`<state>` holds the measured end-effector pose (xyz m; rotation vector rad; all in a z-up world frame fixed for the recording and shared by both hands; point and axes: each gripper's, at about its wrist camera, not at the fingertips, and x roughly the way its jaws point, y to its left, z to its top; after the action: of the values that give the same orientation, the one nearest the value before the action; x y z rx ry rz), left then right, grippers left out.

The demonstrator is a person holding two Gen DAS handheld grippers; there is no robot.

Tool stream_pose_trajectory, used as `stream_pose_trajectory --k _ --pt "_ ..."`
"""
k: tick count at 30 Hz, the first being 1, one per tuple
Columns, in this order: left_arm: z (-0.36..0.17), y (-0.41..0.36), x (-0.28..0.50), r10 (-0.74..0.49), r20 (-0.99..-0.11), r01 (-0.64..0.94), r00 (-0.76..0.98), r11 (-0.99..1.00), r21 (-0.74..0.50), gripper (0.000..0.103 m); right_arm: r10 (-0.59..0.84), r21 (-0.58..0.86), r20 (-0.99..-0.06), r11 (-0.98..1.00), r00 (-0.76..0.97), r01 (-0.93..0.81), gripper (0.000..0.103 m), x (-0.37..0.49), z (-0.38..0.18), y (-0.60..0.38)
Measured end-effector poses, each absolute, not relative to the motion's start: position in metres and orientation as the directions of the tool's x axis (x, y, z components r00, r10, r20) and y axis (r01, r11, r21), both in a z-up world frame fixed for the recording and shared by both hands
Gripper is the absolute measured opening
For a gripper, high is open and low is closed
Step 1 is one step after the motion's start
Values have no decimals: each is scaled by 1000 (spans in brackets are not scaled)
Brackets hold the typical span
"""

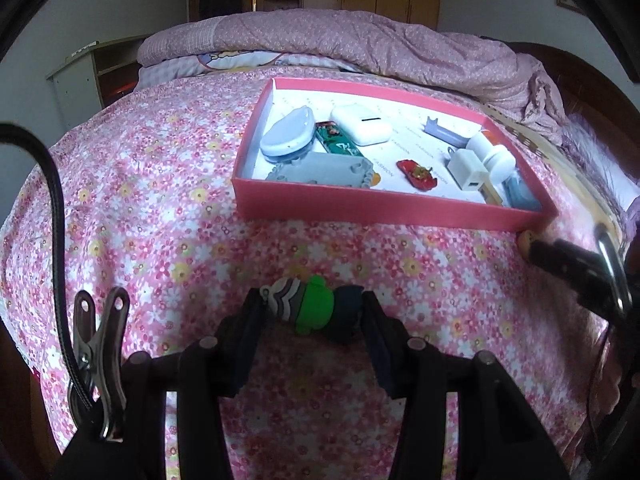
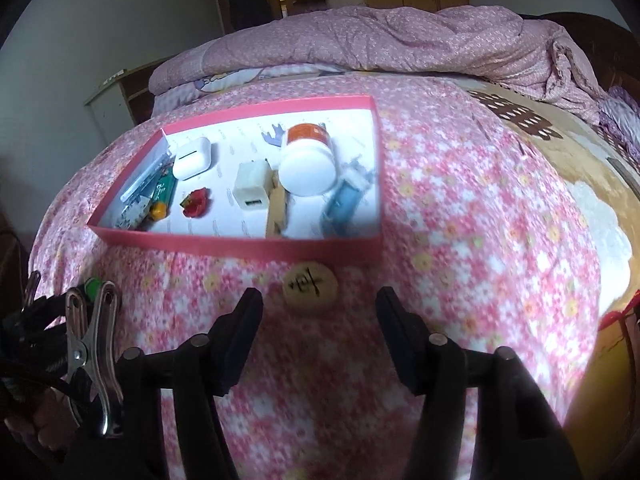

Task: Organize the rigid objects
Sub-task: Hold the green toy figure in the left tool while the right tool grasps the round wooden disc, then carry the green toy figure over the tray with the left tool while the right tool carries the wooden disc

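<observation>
Left gripper (image 1: pixel 314 308) clamped part-open on a small rubbery figure (image 1: pixel 316 307) (green middle, dark end, grey wavy end), pads pressing both ends, held above the flowered bedspread (image 1: pixel 160 208) just short of the pink box (image 1: pixel 360 210). Right gripper (image 2: pixel 318 308) jaws apart, holding nothing; round wooden game piece (image 2: pixel 309 286) lies on the spread between the fingertips, just before the box's near wall.

Right wrist view motion-blurred; wooden disc (image 1: pixel 525 241) mostly hidden behind right gripper (image 1: pixel 538 250) in left view.

right gripper (image 2: pixel 318 312) gapes above a wooden disc (image 2: pixel 309 287) beside the pink box (image 2: pixel 240 245).
</observation>
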<state>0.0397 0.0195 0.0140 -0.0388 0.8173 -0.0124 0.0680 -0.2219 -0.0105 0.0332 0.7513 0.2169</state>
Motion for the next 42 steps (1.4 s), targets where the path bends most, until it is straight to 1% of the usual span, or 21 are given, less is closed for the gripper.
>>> stream_pose_trajectory --k 2,5,9,10,12,14,22,28,33,39,42 --pt "14 18 40 -22 -727 -3 686 999 -33 51 201 98 -675 978 710 -183 57 70 -12 -219" --pt "13 17 40 -21 -723 -2 691 1000 -30 51 184 91 -693 982 697 -168 52 75 -19 -217" --pt "13 17 40 -19 -723 -2 691 1000 -28 51 173 81 -683 984 709 -161 48 75 -20 -218" --pt "13 17 40 -17 -722 -3 691 1000 -26 51 166 78 -681 985 713 -155 46 74 -20 -218" --pt "13 17 40 -16 -722 -3 692 1000 -25 51 167 92 -676 986 718 -142 33 73 -20 -221" --pt "13 16 40 -16 -722 -2 692 1000 -25 51 202 146 -668 979 716 -139 33 72 -20 -228" --pt "15 20 39 -43 -727 1 686 998 -58 49 270 229 -652 961 709 -156 33 55 -20 -236" --pt "30 22 33 -61 -711 15 701 997 -72 49 284 221 -635 958 719 -184 33 44 -12 -234" --pt "50 21 34 -94 -693 41 715 995 -92 49 311 227 -645 950 698 -214 33 42 -10 -228" --pt "71 13 51 -81 -664 69 743 997 -44 49 335 213 -635 942 696 -259 33 47 2 -219" --pt "78 10 66 -85 -662 75 745 996 -44 49 345 203 -629 938 696 -281 33 53 9 -214"
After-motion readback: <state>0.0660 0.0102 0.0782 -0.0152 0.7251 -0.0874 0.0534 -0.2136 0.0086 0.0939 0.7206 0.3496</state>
